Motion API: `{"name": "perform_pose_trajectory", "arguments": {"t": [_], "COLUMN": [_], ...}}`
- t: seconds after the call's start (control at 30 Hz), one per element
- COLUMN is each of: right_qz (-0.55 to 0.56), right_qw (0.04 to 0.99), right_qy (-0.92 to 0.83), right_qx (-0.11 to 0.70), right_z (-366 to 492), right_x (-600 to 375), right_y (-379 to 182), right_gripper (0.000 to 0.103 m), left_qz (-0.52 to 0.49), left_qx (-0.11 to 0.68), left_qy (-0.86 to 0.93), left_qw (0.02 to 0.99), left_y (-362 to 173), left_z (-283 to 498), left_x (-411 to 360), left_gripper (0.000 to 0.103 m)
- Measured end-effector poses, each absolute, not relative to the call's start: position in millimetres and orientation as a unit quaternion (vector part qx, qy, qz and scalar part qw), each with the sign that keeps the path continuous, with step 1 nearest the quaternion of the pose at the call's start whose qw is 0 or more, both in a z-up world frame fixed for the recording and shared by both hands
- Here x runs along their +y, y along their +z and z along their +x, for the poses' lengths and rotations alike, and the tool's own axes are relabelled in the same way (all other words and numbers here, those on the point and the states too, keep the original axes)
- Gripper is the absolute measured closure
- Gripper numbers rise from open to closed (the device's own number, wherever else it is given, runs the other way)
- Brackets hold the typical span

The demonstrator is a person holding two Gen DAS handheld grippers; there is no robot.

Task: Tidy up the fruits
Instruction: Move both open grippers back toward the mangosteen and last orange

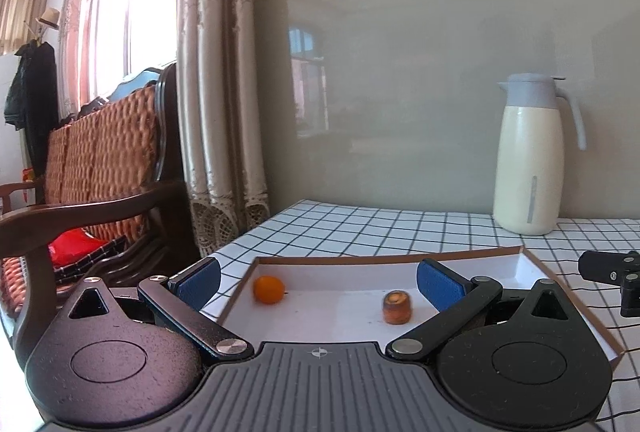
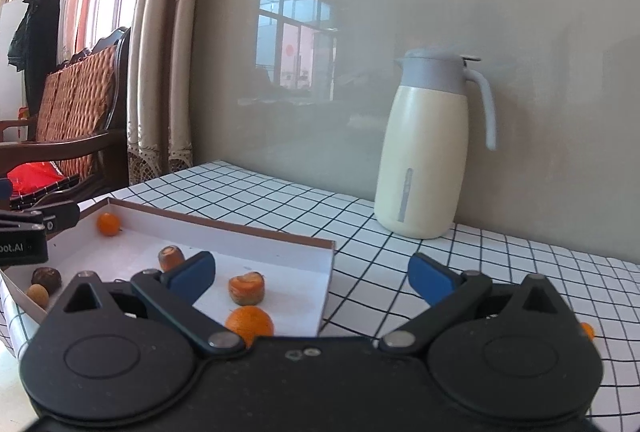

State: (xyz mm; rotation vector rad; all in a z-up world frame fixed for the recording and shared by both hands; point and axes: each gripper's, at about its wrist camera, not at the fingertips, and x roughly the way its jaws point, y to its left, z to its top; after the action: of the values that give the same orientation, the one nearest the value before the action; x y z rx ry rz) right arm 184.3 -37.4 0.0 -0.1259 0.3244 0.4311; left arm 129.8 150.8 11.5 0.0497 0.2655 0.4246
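Note:
A shallow white cardboard tray (image 1: 348,316) lies on the checked tablecloth. In the left wrist view it holds a small orange fruit (image 1: 269,289) at its far left and a carrot chunk (image 1: 397,307). My left gripper (image 1: 318,284) is open and empty above the tray's near side. In the right wrist view the tray (image 2: 288,260) holds the small orange fruit (image 2: 108,224), two carrot chunks (image 2: 171,257) (image 2: 247,288), a larger orange (image 2: 249,324), a dark brown fruit (image 2: 47,278) and a tan fruit (image 2: 38,295). My right gripper (image 2: 312,278) is open and empty over the tray's right edge.
A cream thermos jug (image 2: 428,152) stands at the back by the wall, also in the left wrist view (image 1: 532,156). A small orange item (image 2: 587,331) lies on the cloth at right. A wooden chair (image 1: 92,184) stands left of the table.

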Motion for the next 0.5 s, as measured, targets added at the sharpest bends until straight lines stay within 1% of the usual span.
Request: {"name": "perform_pose_trajectory", "arguments": {"t": [0.5], "right_qz": [-0.060], "right_qw": [0.973], "right_qy": [0.161], "right_qx": [0.155], "right_z": [178], "right_x": [-100], "right_y": [3], "right_gripper": [0.006], "left_qz": [0.031], "left_qx": [0.128], "left_qy": [0.158], "left_qw": [0.979], "left_y": [15], "left_z": [142], "left_x": [97], "left_gripper": [0.000]}}
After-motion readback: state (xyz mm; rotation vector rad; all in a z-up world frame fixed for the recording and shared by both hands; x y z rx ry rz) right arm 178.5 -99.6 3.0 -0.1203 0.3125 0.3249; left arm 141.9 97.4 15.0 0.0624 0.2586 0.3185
